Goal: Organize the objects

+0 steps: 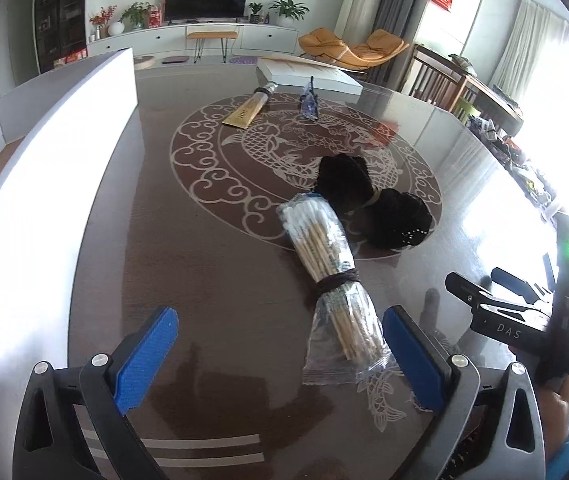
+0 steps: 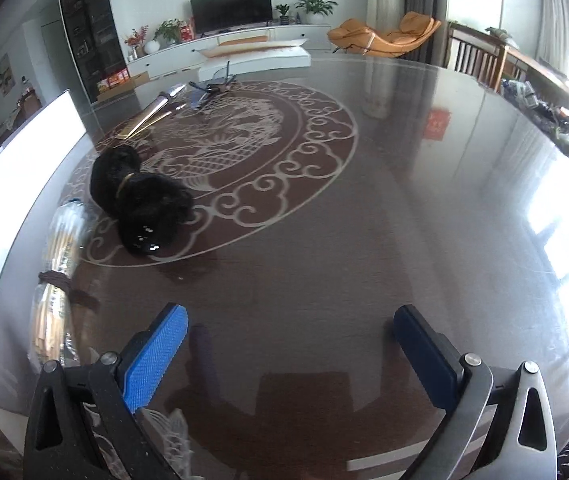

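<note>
We're lining up on the swab bundle, lying near the table's front edge. Left gripper gapes around its tail; right gripper gapes, empty. Next: lower, squeeze.

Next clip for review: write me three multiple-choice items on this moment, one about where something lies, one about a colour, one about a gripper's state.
1. Where does the bagged bundle of cotton swabs lie?
A. Inside the white box
B. On the table, ahead of the left gripper
C. On the orange chair

2. What colour are the gripper pads?
A. Blue
B. Red
C. Yellow

3. What state is the right gripper in?
A. Shut on the black bundle
B. Shut on nothing
C. Open, holding nothing

Answers:
1 B: it rests on the table just beyond the left gripper.
2 A: the pads are blue.
3 C: the right gripper has its fingers spread over bare tabletop.
</note>
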`<act>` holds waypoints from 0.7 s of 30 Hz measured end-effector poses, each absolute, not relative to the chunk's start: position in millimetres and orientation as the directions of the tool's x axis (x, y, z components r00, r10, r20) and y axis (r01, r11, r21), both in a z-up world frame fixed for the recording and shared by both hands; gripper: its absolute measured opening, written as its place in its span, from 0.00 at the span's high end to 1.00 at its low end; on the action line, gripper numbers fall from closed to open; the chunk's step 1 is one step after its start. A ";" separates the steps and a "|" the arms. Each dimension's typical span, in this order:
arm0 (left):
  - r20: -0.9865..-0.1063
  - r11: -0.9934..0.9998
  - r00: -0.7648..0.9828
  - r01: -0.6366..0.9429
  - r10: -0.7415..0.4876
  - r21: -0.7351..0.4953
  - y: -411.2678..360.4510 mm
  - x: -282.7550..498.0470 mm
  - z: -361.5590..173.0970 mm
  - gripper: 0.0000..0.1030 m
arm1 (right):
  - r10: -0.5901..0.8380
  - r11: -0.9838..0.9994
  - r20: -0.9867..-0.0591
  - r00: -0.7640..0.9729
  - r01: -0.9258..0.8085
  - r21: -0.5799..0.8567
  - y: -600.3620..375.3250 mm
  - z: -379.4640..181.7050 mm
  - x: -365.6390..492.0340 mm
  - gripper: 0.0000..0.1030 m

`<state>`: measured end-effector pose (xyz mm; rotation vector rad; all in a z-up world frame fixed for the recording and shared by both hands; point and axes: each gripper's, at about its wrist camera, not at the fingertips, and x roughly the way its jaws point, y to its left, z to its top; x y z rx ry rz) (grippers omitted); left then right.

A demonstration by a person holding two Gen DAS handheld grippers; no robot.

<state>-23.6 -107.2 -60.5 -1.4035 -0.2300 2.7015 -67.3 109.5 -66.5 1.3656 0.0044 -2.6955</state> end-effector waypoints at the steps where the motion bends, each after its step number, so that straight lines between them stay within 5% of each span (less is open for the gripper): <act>1: -0.811 -0.985 -0.563 -0.033 0.160 -0.172 -101.7 -27.4 -60.9 0.00 | -0.113 -0.992 -0.802 -0.587 0.110 0.059 111.4 -66.8 -67.7 0.00; 13: -0.847 -0.984 -0.503 -0.127 0.171 -0.123 -68.8 -77.1 -66.8 0.00 | -0.062 -0.993 -0.800 -0.597 0.118 -0.012 102.6 -67.2 -56.1 0.00; 17: -0.869 -0.997 -0.491 -0.064 0.063 -0.036 -53.8 -88.0 -84.0 0.00 | -0.062 -0.993 -0.800 -0.596 0.119 -0.012 102.6 -67.2 -56.1 0.00; 19: -0.865 -0.999 -0.502 -0.039 0.024 -0.005 -53.0 -82.3 -90.1 0.09 | -0.062 -0.993 -0.799 -0.598 0.119 -0.012 103.0 -66.9 -55.4 0.00; 21: -0.851 -1.000 -0.525 -0.025 0.007 0.008 -55.7 -70.3 -93.2 0.33 | -0.062 -0.993 -0.799 -0.599 0.118 -0.011 103.3 -66.4 -54.3 0.00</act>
